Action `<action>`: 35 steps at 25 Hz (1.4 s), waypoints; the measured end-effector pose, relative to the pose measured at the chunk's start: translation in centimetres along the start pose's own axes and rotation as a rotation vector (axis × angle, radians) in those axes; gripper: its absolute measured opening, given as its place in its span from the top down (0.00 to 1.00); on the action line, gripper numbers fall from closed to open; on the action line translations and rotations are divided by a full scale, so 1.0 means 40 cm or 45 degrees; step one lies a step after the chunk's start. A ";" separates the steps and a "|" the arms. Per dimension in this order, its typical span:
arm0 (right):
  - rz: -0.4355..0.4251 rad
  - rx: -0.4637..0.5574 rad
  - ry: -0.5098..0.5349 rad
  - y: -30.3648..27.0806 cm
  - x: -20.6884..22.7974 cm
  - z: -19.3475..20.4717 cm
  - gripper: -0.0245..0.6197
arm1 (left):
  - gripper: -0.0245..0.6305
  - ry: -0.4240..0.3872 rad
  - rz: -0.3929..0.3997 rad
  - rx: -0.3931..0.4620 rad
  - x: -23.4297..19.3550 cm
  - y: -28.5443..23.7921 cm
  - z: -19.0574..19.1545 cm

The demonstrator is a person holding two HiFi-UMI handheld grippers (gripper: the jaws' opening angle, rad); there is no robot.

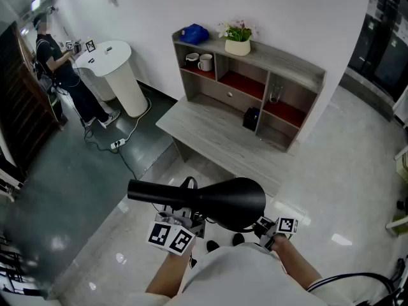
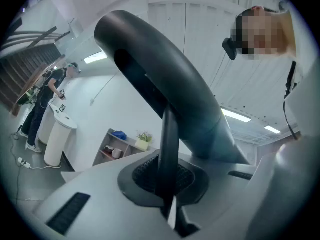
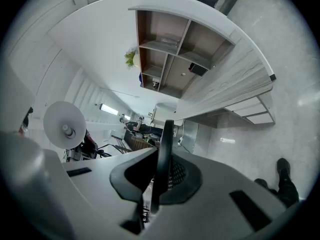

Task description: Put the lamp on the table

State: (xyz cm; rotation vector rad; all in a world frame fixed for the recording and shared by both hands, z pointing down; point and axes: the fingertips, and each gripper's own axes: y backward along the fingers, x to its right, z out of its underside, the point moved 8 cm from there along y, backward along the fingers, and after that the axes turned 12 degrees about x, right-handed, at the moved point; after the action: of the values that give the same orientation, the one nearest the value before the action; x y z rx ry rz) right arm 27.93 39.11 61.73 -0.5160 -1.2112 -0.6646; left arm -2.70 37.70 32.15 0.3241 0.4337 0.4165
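I log as off-task:
- One grey wooden shelf unit (image 1: 287, 61) with red-lined compartments.
- On its top, a blue bag (image 1: 194, 34) and a potted plant (image 1: 238, 40).
- Two mugs (image 1: 199, 61) in the upper left compartment.
- A black item (image 1: 251, 118) lower down.
- Further left, a white round pedestal (image 1: 118, 75) with a person (image 1: 60, 75) beside it.
- A power strip (image 1: 117, 144) on the floor (image 1: 76, 190).

Bright, even indoor light fills your head view, and fixtures glint as small white patches on the glossy floor (image 1: 357, 171) at lower left and lower right. Both gripper views bend hard toward dark round edges, with your jaws soft-focused up close.
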 end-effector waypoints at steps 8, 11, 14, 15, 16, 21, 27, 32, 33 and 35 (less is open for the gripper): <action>0.045 -0.002 -0.031 0.005 -0.002 0.021 0.93 | 0.95 -0.001 0.001 -0.007 -0.004 0.006 -0.004; 0.128 -0.022 0.023 0.016 0.010 0.023 0.93 | 0.95 0.003 -0.005 -0.010 -0.012 0.012 -0.008; 0.111 -0.025 0.010 0.003 0.008 0.029 0.93 | 0.95 0.003 -0.006 -0.007 -0.023 0.015 -0.012; 0.070 -0.019 -0.009 -0.009 0.002 0.032 0.93 | 0.95 0.003 -0.005 -0.006 -0.028 0.015 -0.013; 0.042 -0.015 -0.025 -0.018 -0.002 0.035 0.93 | 0.95 0.003 -0.005 -0.005 -0.034 0.016 -0.015; -0.007 -0.014 -0.020 -0.053 -0.017 0.048 0.93 | 0.95 0.012 -0.012 -0.002 -0.071 0.020 -0.031; 0.101 -0.025 0.042 -0.072 -0.010 0.063 0.93 | 0.95 0.026 -0.004 -0.001 -0.123 0.024 -0.040; 0.081 -0.003 0.058 -0.112 -0.022 0.085 0.93 | 0.95 0.041 0.019 -0.005 -0.167 0.028 -0.061; 0.133 -0.006 0.085 -0.112 -0.017 0.086 0.93 | 0.95 0.043 0.021 -0.005 -0.176 0.029 -0.066; 0.152 -0.001 0.083 -0.130 -0.018 0.095 0.93 | 0.95 0.040 0.020 0.001 -0.196 0.030 -0.074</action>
State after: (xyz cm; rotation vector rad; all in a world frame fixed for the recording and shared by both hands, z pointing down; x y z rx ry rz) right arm 21.55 38.17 62.18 -0.5586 -1.1104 -0.5763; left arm -10.94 35.81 32.71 0.3222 0.4624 0.4373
